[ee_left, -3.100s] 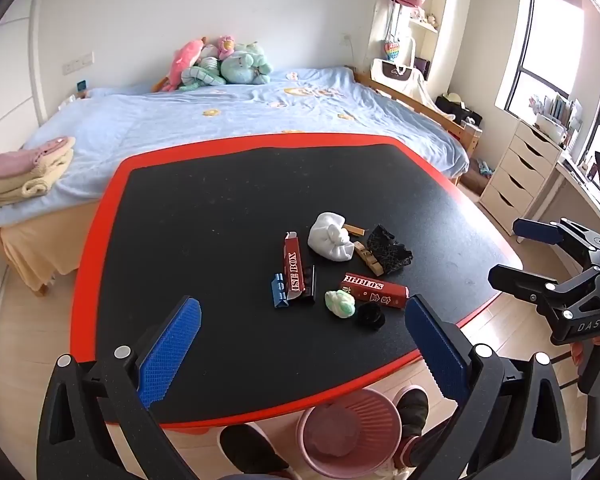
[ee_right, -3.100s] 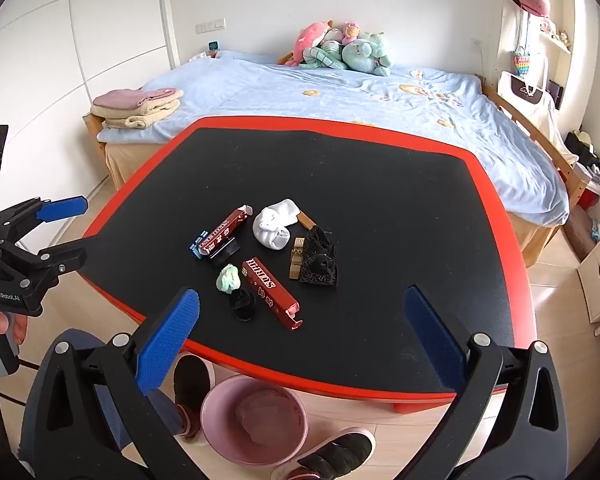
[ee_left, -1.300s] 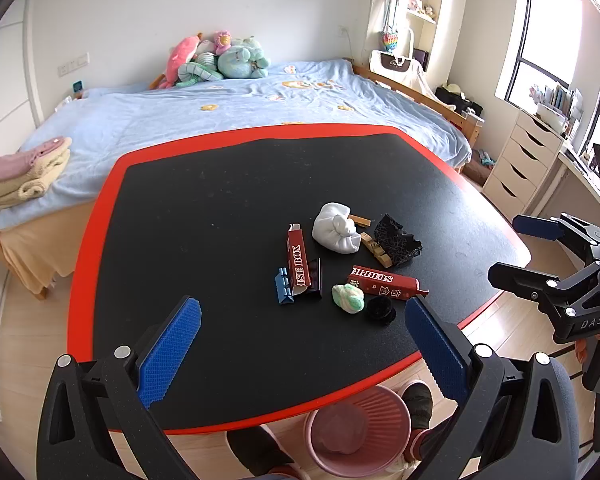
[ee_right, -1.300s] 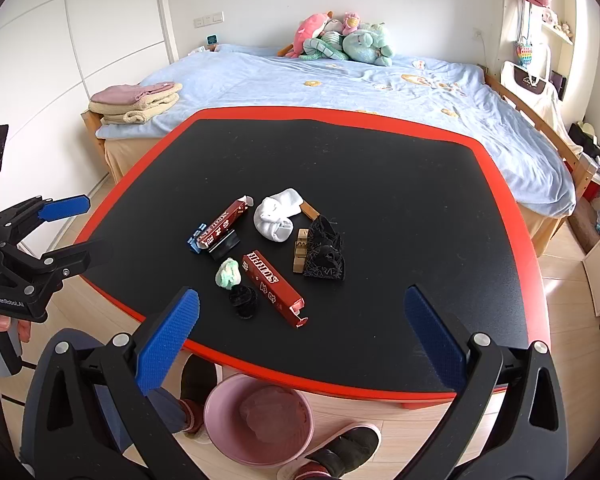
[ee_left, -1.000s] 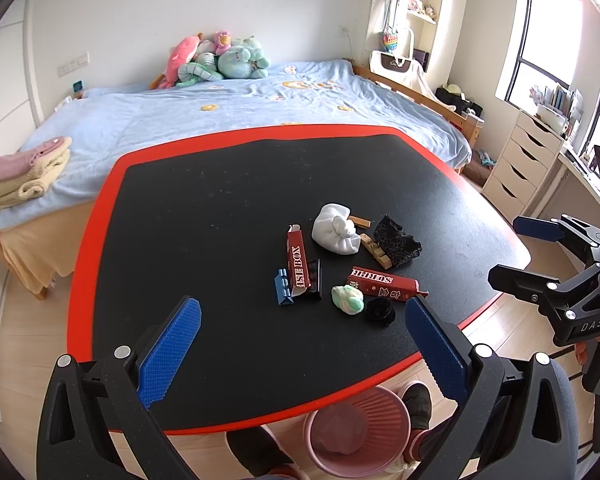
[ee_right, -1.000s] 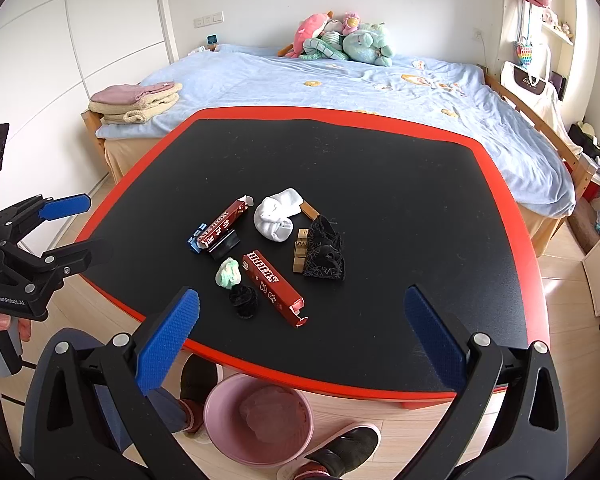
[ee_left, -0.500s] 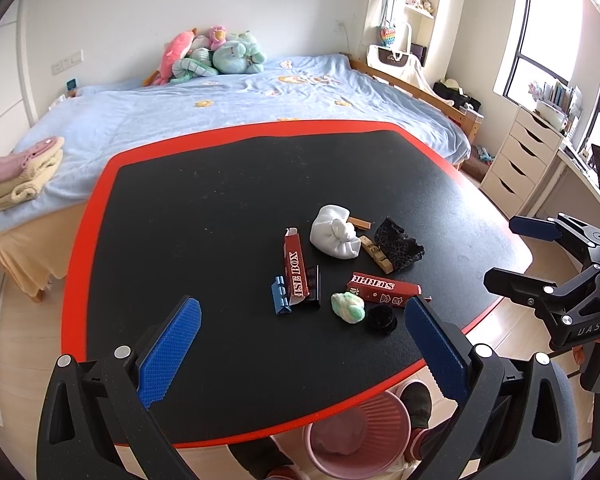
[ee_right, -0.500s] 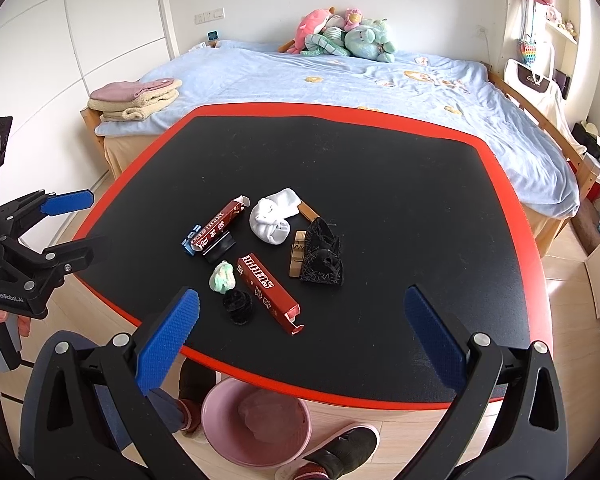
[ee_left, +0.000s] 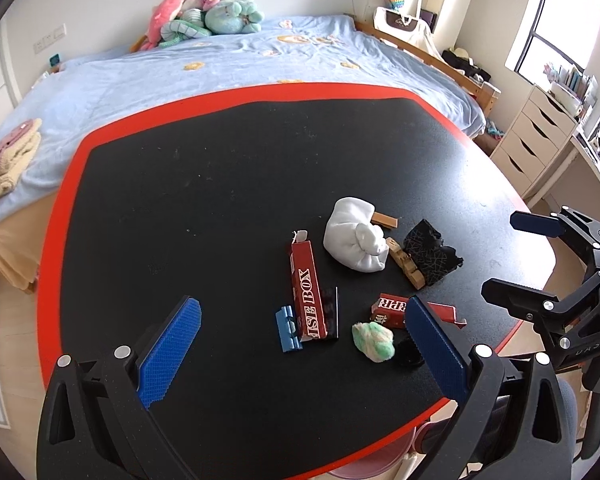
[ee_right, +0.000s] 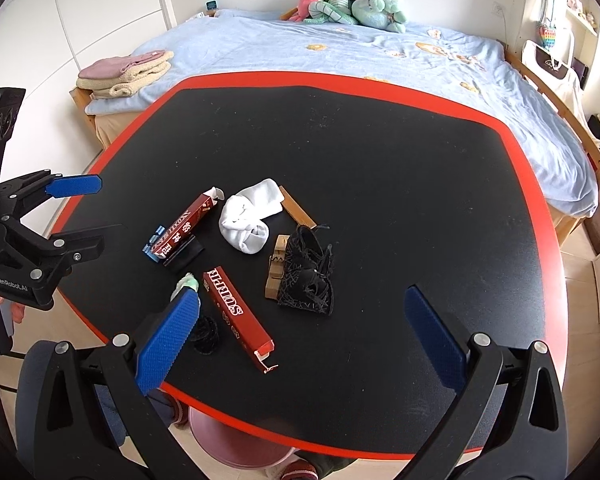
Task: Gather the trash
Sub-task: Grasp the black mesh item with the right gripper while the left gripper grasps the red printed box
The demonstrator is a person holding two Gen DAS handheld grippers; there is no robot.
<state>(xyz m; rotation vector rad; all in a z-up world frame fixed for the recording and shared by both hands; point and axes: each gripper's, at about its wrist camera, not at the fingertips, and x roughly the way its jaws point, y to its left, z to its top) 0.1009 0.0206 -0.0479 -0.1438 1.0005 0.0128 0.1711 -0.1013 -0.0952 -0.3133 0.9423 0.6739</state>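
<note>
Trash lies on the black table with a red rim [ee_left: 56, 216]: two red cartons [ee_left: 308, 292] [ee_right: 236, 312], a white sock [ee_left: 354, 240], a black crumpled net [ee_right: 310, 276], a green-white wad [ee_left: 372, 340], a small black lump [ee_right: 205, 330], a blue clip [ee_left: 287, 328] and wooden clothespins [ee_right: 276, 268]. My left gripper [ee_left: 300, 348] is open above the near carton. My right gripper [ee_right: 300, 332] is open above the second carton. A pink bin [ee_right: 240, 446] stands under the table's front edge.
A bed with a blue cover [ee_right: 340, 48] and stuffed toys [ee_right: 348, 4] lies behind the table. Folded towels [ee_right: 128, 72] sit on its corner. White drawers [ee_left: 540, 136] stand at the right. The person's shoes [ee_right: 296, 470] are beside the bin.
Both grippers have moved forward and lower over the table toward the trash. The bin has slid mostly out of view under the table edge. Both stay open.
</note>
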